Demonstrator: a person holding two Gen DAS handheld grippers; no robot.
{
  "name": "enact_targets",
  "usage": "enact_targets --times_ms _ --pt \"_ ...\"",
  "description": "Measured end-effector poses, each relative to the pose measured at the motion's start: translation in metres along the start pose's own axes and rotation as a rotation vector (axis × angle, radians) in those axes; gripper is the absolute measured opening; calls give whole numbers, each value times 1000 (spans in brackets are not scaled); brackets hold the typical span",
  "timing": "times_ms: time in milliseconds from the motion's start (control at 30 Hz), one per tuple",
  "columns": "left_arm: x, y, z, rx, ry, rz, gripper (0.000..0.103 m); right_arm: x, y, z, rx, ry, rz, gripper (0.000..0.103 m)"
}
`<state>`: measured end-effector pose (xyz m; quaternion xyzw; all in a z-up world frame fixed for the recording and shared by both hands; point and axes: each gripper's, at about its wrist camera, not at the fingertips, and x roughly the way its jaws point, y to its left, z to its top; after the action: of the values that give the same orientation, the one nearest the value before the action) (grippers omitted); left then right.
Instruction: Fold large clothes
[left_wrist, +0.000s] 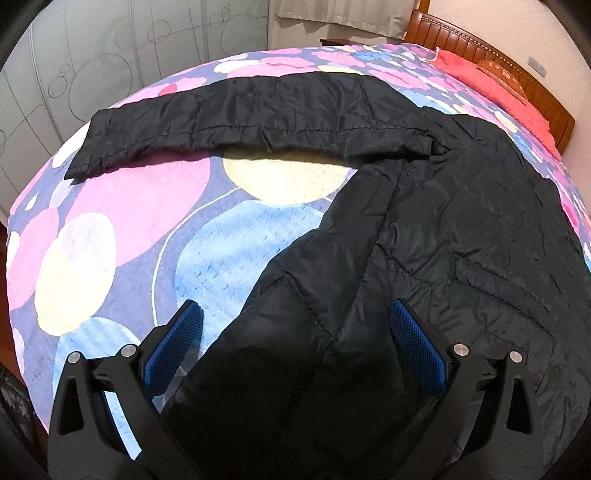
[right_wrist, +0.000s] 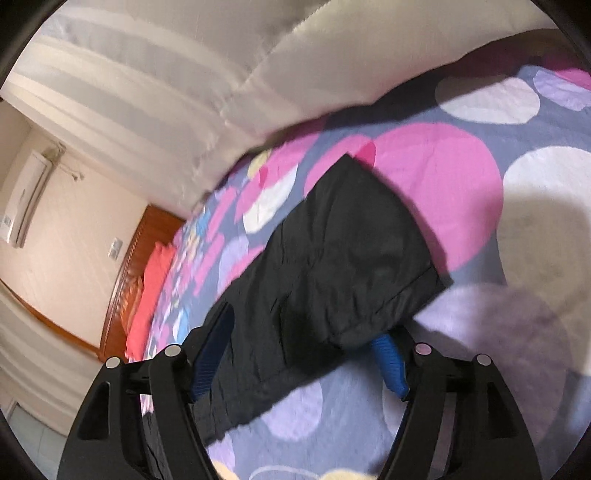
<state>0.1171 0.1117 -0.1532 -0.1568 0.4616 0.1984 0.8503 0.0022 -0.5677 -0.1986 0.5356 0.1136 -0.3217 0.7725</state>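
Note:
A black quilted jacket lies spread on the bed, one sleeve stretched out to the left. My left gripper is open, its blue pads on either side of the jacket's near corner, which bulges up between them. In the right wrist view the other black sleeve runs between the fingers of my right gripper. That gripper is open wide; the sleeve's cuff end covers the tip of the right blue pad.
The bed carries a quilt with pink, blue and yellow circles. A red pillow lies against the wooden headboard. A wardrobe with circle patterns stands beyond the bed. Curtains and a wall air conditioner show in the right wrist view.

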Motion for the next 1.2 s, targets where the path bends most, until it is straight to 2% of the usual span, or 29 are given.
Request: enact_targets --times_ms 33,100,200,300,467,600,800,1067,1200 --pt "0 0 -1 -1 2 -1 101 2 -1 1 0 -7 -29 52" --pt "1 1 0 -5 6 -4 101 9 -5 6 13 2 -41 29" --pt "-2 1 0 -1 5 0 101 11 3 11 -25 13 -55 19" --pt "-9 1 0 25 -27 18 101 -2 28 9 -121 -11 -31 16" --pt "-12 5 0 39 -49 25 101 -21 106 -12 -356 -18 80 15" --pt "-4 7 -3 31 -38 7 101 -25 166 -56 -524 41 171 15" --pt "3 10 -5 18 -25 -15 101 -11 258 -153 -768 155 307 15" --pt "6 10 -8 17 -29 -19 101 14 327 -269 -962 323 431 15" --pt "7 9 -9 20 -31 -16 101 21 345 -322 -1042 400 473 14"
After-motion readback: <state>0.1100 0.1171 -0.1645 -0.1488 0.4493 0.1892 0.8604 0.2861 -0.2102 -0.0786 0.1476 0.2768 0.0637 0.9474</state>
